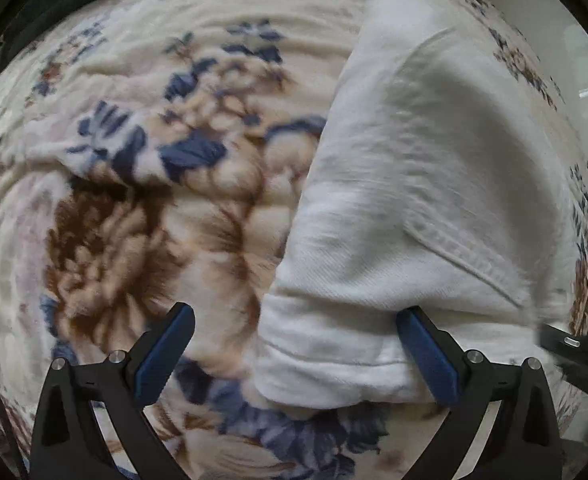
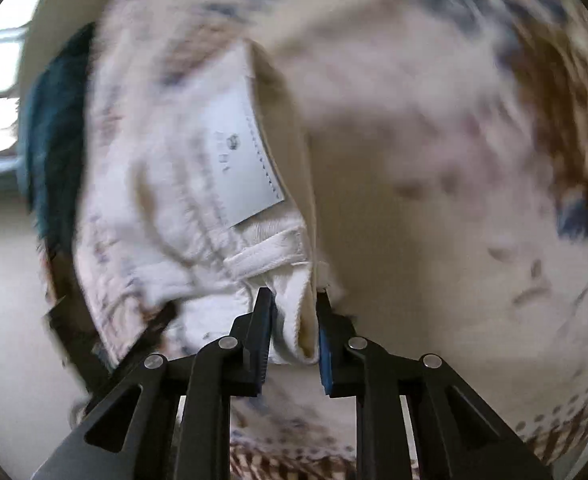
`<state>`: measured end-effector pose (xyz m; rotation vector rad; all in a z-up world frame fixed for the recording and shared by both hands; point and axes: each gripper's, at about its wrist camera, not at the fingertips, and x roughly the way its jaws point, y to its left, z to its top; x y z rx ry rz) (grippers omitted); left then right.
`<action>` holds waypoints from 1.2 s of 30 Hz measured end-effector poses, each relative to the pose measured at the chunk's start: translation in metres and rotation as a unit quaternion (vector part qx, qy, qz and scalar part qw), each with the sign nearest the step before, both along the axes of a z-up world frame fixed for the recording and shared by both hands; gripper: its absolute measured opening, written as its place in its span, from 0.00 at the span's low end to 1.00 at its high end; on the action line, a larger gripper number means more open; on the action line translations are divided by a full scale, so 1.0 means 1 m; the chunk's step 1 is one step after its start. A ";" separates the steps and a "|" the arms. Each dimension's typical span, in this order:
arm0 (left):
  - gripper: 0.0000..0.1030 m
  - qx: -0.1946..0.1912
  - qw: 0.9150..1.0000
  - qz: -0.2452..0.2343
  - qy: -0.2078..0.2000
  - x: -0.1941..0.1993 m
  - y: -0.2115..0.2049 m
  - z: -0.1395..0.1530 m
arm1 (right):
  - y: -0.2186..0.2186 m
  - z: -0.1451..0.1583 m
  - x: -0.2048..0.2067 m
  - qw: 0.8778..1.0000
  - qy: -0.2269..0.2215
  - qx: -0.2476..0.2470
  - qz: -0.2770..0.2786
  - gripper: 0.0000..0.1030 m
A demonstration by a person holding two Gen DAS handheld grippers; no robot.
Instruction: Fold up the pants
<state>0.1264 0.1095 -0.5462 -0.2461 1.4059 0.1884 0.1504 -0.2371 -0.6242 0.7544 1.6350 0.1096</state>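
White denim pants (image 1: 414, 184) lie on a floral blanket (image 1: 133, 200), running from the top right down to a folded, hemmed end at the bottom middle. My left gripper (image 1: 296, 310) points straight down and is open wide. That folded end lies between its blue pads, and the right pad (image 1: 426, 352) rests against the cloth. In the right wrist view, blurred, the waistband (image 2: 261, 256) with a pale label (image 2: 245, 160) bunches up. My right gripper (image 2: 293, 294) has its jaws close together, pressing on a thick fold of the waistband.
The blanket (image 2: 454, 160) covers nearly the whole of both views. A dark teal cloth (image 2: 53, 140) lies past the pants near a bright window at the left. Pale floor (image 1: 574, 40) shows beyond the blanket's far right edge. A black tool part (image 1: 574, 352) enters at the right.
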 end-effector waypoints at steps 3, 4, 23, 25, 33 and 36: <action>1.00 0.003 1.000 0.004 0.009 0.002 0.000 0.007 | 0.004 -0.026 0.015 0.999 0.034 0.018 0.001 0.24; 1.00 0.010 1.000 0.004 0.006 0.002 0.001 0.016 | 0.004 -0.019 0.022 0.999 0.034 0.032 0.016 0.29; 0.39 -0.099 0.991 -0.087 0.008 0.193 0.031 0.003 | 0.025 0.014 0.167 0.995 -0.074 0.022 0.062 0.32; 0.37 -0.102 0.993 -0.067 -0.007 0.187 0.043 0.001 | 0.035 0.023 0.169 0.992 -0.103 0.012 0.069 0.24; 0.49 -0.184 0.982 0.049 0.017 0.189 0.087 -0.026 | 0.018 0.005 0.195 0.995 -0.088 -0.004 0.036 0.06; 0.53 -0.215 0.973 0.088 -0.011 0.175 0.102 -0.002 | 0.006 0.013 0.189 0.996 -0.076 0.041 0.027 0.18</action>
